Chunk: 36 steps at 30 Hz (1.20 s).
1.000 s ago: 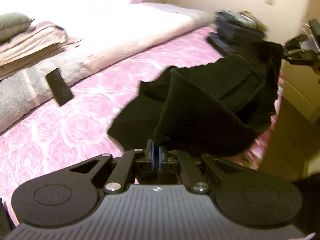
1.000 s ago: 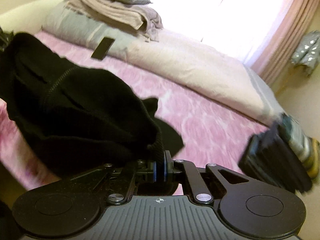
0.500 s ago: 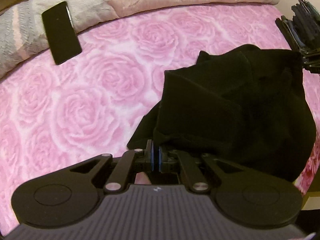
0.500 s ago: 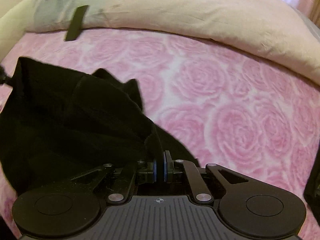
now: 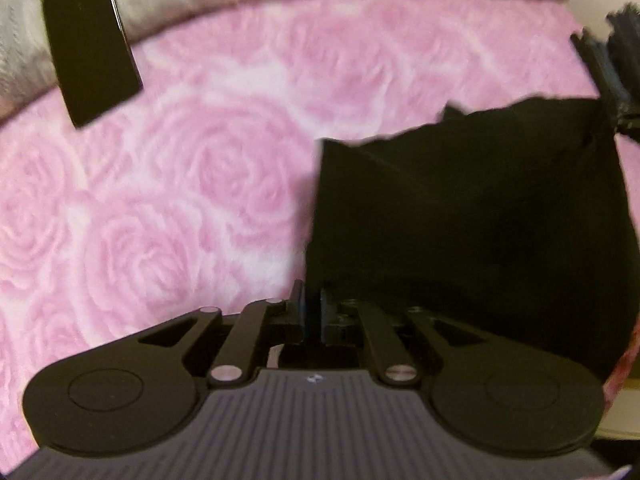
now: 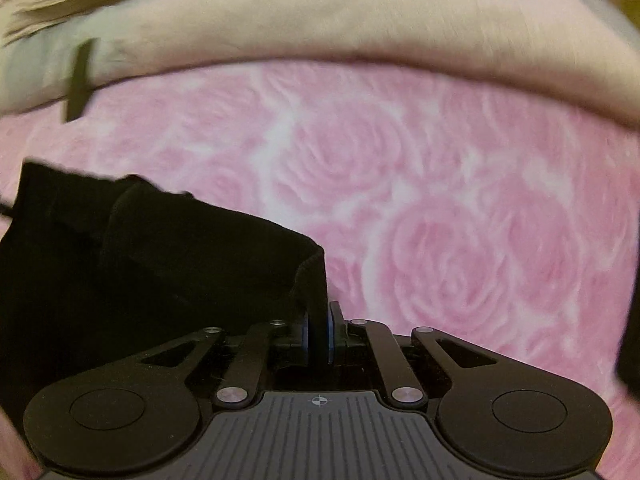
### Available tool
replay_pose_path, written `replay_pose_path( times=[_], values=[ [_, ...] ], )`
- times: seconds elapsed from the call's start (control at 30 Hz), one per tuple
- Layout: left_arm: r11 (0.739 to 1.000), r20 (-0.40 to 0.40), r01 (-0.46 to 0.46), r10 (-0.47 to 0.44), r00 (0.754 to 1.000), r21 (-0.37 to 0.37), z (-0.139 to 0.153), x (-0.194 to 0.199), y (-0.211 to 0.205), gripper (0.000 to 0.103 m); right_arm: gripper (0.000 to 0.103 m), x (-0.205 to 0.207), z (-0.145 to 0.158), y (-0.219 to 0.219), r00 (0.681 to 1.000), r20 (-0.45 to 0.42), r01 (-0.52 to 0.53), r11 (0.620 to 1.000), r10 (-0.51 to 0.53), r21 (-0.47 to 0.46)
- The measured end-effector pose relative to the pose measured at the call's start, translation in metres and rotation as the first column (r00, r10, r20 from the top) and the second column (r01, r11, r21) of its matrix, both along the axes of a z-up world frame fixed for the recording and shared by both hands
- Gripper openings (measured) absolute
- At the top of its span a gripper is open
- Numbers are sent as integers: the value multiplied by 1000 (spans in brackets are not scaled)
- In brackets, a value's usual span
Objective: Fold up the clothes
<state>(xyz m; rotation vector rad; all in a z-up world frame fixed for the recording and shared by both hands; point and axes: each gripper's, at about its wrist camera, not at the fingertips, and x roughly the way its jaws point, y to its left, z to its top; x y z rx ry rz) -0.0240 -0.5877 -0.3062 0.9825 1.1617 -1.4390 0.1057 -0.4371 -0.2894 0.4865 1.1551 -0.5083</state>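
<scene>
A black garment (image 5: 460, 220) lies spread low over the pink rose bedcover (image 5: 180, 200), held taut between my two grippers. My left gripper (image 5: 312, 312) pinches its near left corner; the jaws are opening, with the cloth edge still between the pads. In the right wrist view the same garment (image 6: 140, 260) fills the lower left. Its hemmed corner runs down between the blue pads of my right gripper (image 6: 318, 336), which is shut on it. Both grippers point steeply down at the bed.
A black phone (image 5: 90, 44) rests at the edge of the grey and beige duvet (image 6: 360, 20), far left. A stack of dark folded clothes (image 5: 620, 52) sits at the bed's right edge. Bare pink bedcover (image 6: 440, 200) stretches beyond the garment.
Both grippers have come down toward the bed with the garment. It hung bunched in the air before; now it is stretched flatter and close to the bedcover.
</scene>
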Motion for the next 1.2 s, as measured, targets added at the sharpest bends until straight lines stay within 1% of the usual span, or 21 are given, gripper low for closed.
replay_pose_path(
  times=[0.07,0.1,0.13,0.17,0.2,0.3,0.4,0.47,0.5,0.57,0.6,0.67,0.73,0.77,0.83,0.87,0.9,0.93,1.03,1.13,1.2],
  values=[
    [1000,-4,3,-3,1000,-8,-1,5,3,16,5,3,-11,-4,999,-18,41,999,-41,12],
    [1000,0,5,-5,1000,-14,2,7,6,19,13,4,-11,-2,999,-27,43,999,-43,-2],
    [1000,12,17,-16,1000,-25,7,9,8,19,52,6,-10,2,998,-42,38,999,-40,-30],
    [998,40,43,-41,998,-48,15,8,10,18,71,6,-4,7,999,-45,26,997,-29,-70],
    [994,72,75,-69,995,-74,24,7,12,18,81,5,4,13,999,-37,11,994,-15,-111],
    [956,148,224,-198,969,-187,53,-7,13,22,81,4,32,37,998,-22,-58,966,54,-254],
    [875,170,404,-370,913,-268,67,-33,6,39,81,8,53,71,970,17,-221,913,241,-343],
    [797,203,529,-489,848,-292,65,-54,-1,46,81,15,51,92,920,4,-368,866,393,-339],
    [750,221,593,-550,805,-294,61,-67,-5,47,81,18,45,100,889,-18,-438,835,458,-334],
    [677,234,679,-637,734,-286,48,-85,-12,48,70,26,31,115,819,-61,-559,769,571,-311],
    [652,227,706,-670,707,-277,40,-92,-15,48,60,30,23,118,787,-82,-606,741,611,-290],
    [610,208,751,-723,658,-253,23,-104,-21,48,59,35,6,122,739,-115,-667,700,664,-254],
    [586,196,782,-758,622,-214,6,-110,-27,48,59,39,-9,123,700,-143,-711,665,700,-227],
    [589,187,786,-764,617,-188,0,-111,-28,46,59,40,-16,123,683,-157,-729,648,714,-221],
    [599,174,788,-769,615,-141,-7,-110,-28,30,56,42,-25,124,658,-190,-752,622,728,-218],
    [602,176,788,-768,616,-128,-6,-111,-26,16,45,42,-27,125,653,-211,-757,614,727,-223],
    [601,180,789,-768,614,-128,-1,-110,-23,6,14,43,-27,126,651,-234,-758,609,722,-232],
    [599,184,790,-769,613,-131,5,-109,-19,3,4,42,-26,125,655,-250,-755,610,713,-240],
    [601,200,782,-756,623,-164,28,-103,-5,2,3,33,-10,125,686,-232,-727,640,690,-248],
    [646,217,723,-691,690,-244,59,-88,-3,2,2,22,15,125,720,-208,-692,661,662,-290],
    [671,224,684,-647,729,-287,75,-79,-6,2,2,18,36,119,762,-174,-641,689,623,-338]
  ],
)
